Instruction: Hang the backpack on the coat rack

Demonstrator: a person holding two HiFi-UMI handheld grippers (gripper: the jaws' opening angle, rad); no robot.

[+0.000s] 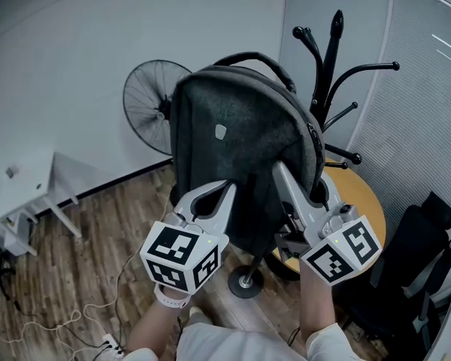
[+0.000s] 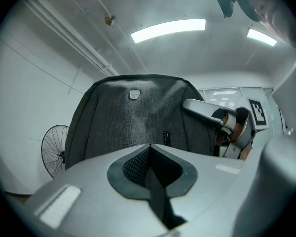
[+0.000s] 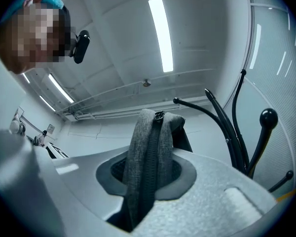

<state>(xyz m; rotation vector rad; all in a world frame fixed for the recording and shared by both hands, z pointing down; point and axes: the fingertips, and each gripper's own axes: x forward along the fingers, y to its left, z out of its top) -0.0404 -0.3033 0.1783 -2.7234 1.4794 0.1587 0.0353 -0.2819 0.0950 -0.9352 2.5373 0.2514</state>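
Observation:
A dark grey backpack hangs in the air between both grippers, its top handle upward. The black coat rack stands just behind it to the right, its curved hooks level with the bag's top. My left gripper is shut on a thin black strap at the bag's lower left; the strap runs between the jaws of the left gripper. My right gripper is shut on the bag's zippered side edge, with the rack's hooks close on the right.
A standing fan is behind the bag on the left. A round wooden table and a black chair sit on the right, a white desk on the left. Cables lie on the wood floor.

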